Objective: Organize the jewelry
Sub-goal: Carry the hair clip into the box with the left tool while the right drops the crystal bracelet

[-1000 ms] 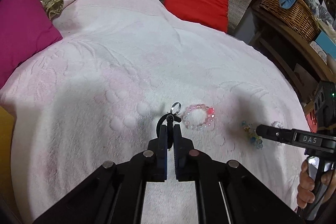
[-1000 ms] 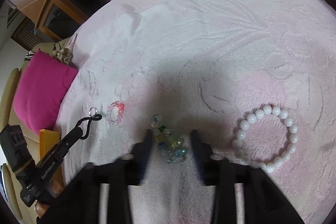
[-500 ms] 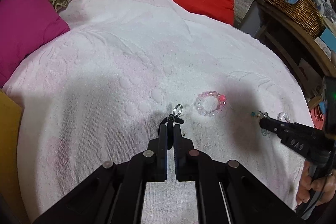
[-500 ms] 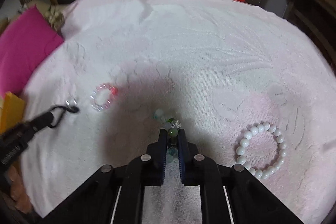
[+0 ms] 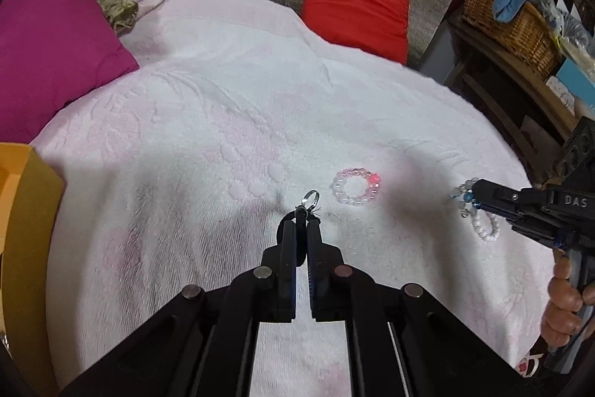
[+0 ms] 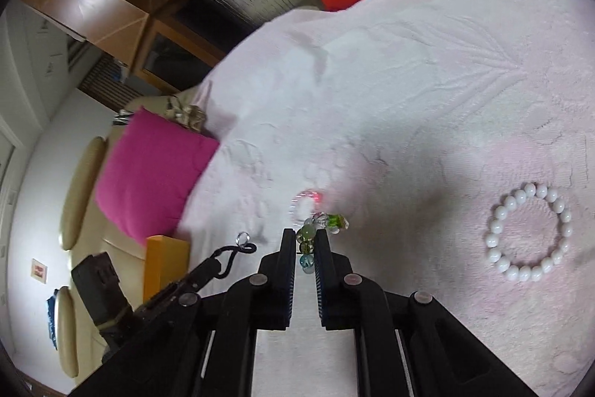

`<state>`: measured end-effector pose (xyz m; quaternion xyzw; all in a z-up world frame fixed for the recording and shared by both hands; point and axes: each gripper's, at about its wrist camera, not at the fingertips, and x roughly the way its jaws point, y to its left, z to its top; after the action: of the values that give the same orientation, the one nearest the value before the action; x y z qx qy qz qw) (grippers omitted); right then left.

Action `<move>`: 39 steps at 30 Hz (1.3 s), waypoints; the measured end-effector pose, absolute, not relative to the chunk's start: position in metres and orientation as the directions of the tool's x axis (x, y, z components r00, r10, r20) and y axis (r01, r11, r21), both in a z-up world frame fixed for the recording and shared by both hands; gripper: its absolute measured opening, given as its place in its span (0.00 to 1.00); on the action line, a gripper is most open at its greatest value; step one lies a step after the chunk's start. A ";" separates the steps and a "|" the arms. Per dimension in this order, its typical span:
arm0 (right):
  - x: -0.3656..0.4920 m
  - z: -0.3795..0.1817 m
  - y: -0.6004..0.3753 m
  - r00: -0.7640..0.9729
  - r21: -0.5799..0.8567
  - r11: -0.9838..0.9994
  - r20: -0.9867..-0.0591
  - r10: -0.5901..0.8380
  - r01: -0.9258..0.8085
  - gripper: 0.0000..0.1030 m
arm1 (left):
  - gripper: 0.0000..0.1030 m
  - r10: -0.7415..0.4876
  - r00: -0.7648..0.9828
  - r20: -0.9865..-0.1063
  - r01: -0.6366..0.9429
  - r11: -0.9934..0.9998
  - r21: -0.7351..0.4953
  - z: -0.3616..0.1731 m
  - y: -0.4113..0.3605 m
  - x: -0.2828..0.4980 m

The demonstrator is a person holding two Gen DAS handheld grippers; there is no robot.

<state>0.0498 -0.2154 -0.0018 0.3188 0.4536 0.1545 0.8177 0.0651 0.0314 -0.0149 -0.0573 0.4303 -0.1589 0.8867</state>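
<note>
Surface: pink towel (image 5: 208,121) spread over a bed, cushions at its far edge.
Left hand-held gripper (image 5: 302,225): you have it clamped on a black cord with ring (image 5: 311,199).
Right hand-held gripper (image 6: 305,240): jaws just closed; clamped on the mixed glass-bead bracelet (image 6: 322,224), clear of the towel.
Remaining: pink bracelet (image 5: 356,186) at your left gripper's 1 o'clock; white bracelet (image 6: 530,237) at your right gripper's 3 o'clock.
Handling: light, floppy, slippery beads; pinch across the strand.

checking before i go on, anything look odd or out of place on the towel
Nothing stands out. The pink bracelet and white bracelet lie flat and whole on the towel; each gripper holds one piece.
</note>
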 end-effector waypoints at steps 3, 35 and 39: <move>0.044 0.007 -0.205 0.544 0.666 0.746 -0.625 0.560 -0.003 0.11 | 0.05 -0.301 0.624 -0.721 0.215 0.953 -0.212 -0.001 0.038 0.051; 0.109 -0.006 0.275 0.120 0.495 0.763 -0.802 0.586 -0.417 0.12 | 0.05 -0.035 0.623 -0.781 -0.236 0.944 -0.230 -0.004 0.380 -0.015; 0.122 -0.018 0.289 0.133 0.474 0.792 -0.821 0.556 -0.385 0.12 | 0.05 -0.014 0.560 -0.828 -0.294 0.931 -0.215 -0.027 0.392 -0.004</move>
<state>0.1223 0.2887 -0.0181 0.0736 0.5788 0.3142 0.7489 -0.0041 0.3917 -0.0270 -0.1667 0.4618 0.0806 0.8674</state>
